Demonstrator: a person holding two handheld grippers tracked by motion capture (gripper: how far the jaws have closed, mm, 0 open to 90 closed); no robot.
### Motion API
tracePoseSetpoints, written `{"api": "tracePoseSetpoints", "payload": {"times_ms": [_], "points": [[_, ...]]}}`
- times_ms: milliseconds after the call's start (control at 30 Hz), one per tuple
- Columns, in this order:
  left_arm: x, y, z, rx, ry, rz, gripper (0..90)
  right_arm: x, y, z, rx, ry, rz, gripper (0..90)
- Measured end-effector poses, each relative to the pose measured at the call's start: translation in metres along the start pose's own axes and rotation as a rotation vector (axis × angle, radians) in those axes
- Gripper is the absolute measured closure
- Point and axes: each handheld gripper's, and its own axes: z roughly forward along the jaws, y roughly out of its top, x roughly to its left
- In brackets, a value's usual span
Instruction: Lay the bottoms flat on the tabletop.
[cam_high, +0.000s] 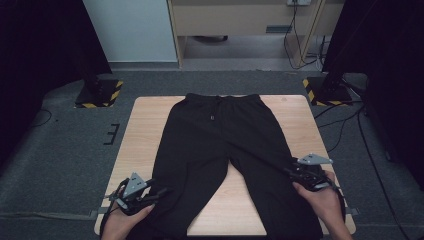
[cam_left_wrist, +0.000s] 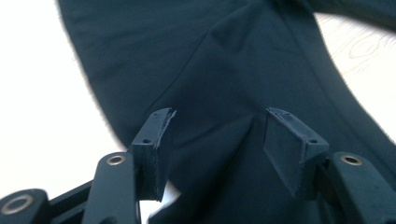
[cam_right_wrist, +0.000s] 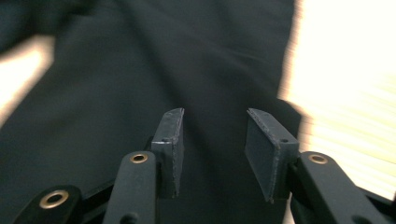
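Wood table (cam_high: 145, 120), light grain, square top with rounded corners, standing on grey carpet floor (cam_high: 60, 155). Room behind: white panel (cam_high: 132, 30), wooden furniture (cam_high: 240, 20) with cables hanging beside it, black curtains on both sides, two stand bases with yellow-black hazard stripes (cam_high: 100, 94) at the far table corners. One pair of black trousers (cam_high: 220, 145) laid flat on the table, waistband with drawstring at the far edge, two legs running toward the person and spreading apart, bare wood showing between them. Two grippers, two hands. Left gripper (cam_high: 159, 192) at the near left, tips at the outer edge of the left trouser leg; in the left gripper view the jaws stand wide apart, dark fabric (cam_left_wrist: 210, 84) spread ahead of and between them, a seam fold running just ahead of the right pad, bright table to the left of the left jaw and past the fabric at upper right. Nothing clamped there. Right gripper (cam_high: 291, 172) at the near right, tips on the outer edge of the right trouser leg; in the right gripper view the jaws are also apart, fabric (cam_right_wrist: 140, 70) under and ahead of both pads, the leg's edge just outside the right jaw with bright table beyond it. View is motion-blurred; whether the pads touch the cloth cannot be told. One grey three-cornered plate (cam_high: 134, 185) on top of each gripper.
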Motion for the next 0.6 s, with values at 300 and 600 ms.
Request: {"api": "tracePoseSetpoints", "payload": {"times_ms": [300,600], "points": [[-0.054,0.019,0.039,0.03,-0.138,0.067,44.7,0.064,0.001,0.021,0.006,0.192,-0.078,71.3],[-0.084,0.002,0.069,0.123,-0.165,0.114,45.4,0.071,-0.004,0.028,-0.014,0.224,-0.053,61.0]]}}
